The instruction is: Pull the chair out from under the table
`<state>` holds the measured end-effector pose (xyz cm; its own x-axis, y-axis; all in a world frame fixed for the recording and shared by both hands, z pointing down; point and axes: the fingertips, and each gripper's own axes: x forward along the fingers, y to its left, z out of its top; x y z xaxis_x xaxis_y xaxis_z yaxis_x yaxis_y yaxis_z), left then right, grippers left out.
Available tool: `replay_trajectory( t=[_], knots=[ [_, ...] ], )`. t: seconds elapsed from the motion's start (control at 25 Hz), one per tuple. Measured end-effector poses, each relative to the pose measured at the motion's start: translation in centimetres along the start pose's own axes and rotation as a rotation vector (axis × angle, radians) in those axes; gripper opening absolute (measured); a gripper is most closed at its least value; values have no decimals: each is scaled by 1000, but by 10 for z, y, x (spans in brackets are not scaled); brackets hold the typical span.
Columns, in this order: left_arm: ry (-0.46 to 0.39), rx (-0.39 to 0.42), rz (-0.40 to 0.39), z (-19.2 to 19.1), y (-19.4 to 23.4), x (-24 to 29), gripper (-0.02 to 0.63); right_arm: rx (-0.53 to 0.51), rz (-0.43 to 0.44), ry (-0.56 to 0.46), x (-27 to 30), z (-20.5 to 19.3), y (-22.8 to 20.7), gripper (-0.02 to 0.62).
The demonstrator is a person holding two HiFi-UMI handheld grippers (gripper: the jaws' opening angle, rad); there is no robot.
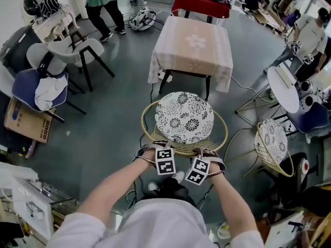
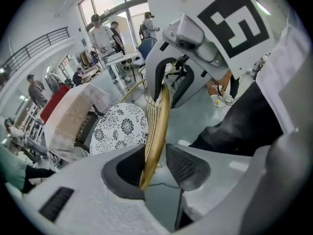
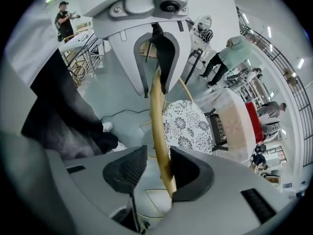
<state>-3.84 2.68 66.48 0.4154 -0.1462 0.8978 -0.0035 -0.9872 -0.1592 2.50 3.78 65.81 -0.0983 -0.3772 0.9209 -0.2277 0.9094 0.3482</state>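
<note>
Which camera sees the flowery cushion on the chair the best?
The head view: it looks down on the whole round flowery cushion, with nothing over it. The left gripper view shows it slanted and partly hidden beside the gold chair rim. The right gripper view shows it small, past that rim.

Grey floor (image 1: 119, 118) throughout. A red-clothed table (image 1: 199, 1) stands at top centre, a blue chair (image 1: 23, 87) and a cardboard box (image 1: 26, 123) at left. Tall windows (image 2: 105, 4) upper left.

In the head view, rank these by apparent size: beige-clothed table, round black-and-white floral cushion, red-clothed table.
1. Beige-clothed table.
2. Round black-and-white floral cushion, though it is nearer the camera.
3. Red-clothed table, farthest away, so its real size is unsure.
</note>
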Motion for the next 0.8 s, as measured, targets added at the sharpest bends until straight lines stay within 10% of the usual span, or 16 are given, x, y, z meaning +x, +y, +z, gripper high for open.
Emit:
replay_trajectory(
  t=[0.36, 0.8],
  knots=[
    [-148, -124, 46, 6, 9, -24, 127, 121, -73, -39, -16, 14, -9, 124],
    [-393, -530, 99, 45, 20, -62, 127, 498, -74, -256, -45, 24, -19, 124]
  ],
)
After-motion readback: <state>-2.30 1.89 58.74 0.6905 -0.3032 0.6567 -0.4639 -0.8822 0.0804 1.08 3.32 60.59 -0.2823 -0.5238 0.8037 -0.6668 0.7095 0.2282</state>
